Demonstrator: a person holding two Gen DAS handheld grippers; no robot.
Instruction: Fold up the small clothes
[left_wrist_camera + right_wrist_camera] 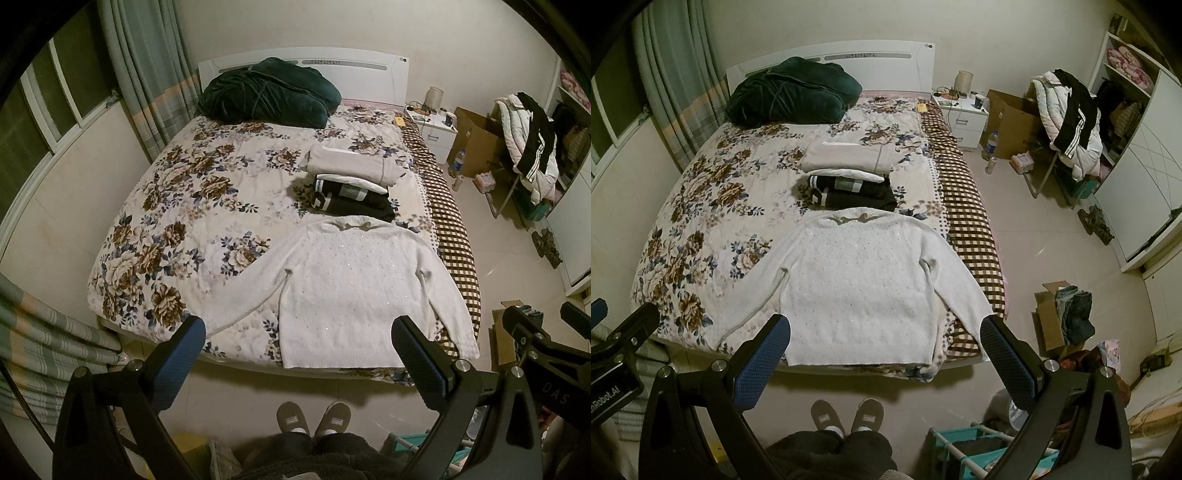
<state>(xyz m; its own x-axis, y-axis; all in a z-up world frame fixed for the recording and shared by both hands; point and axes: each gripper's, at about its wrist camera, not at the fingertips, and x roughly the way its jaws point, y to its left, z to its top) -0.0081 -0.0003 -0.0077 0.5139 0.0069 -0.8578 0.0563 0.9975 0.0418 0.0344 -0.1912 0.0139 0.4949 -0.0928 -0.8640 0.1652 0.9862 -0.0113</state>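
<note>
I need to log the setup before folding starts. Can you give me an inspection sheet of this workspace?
Surface: bed with floral quilt, checked blanket along one edge.
Job's things: white sweater laid flat, sleeves spread; beige folded garment and black folded garment behind it.
Clutter: dark green blanket bundled at headboard.
Grippers: left gripper and right gripper both open, empty, above the floor short of the bed.
Cables: some on nightstand.
Surroundings: cardboard boxes, clothes-laden chair, curtains, wardrobe.

The white sweater (351, 295) is a nubbly matt knit with tiny glinting sequins. Beneath it, the bed (177, 221) has a soft printed floral cloth cover. Beyond the sweater's collar lie smooth folded clothes (354, 184). The jaws' pads (181, 362) are dimpled blue rubber.
</note>
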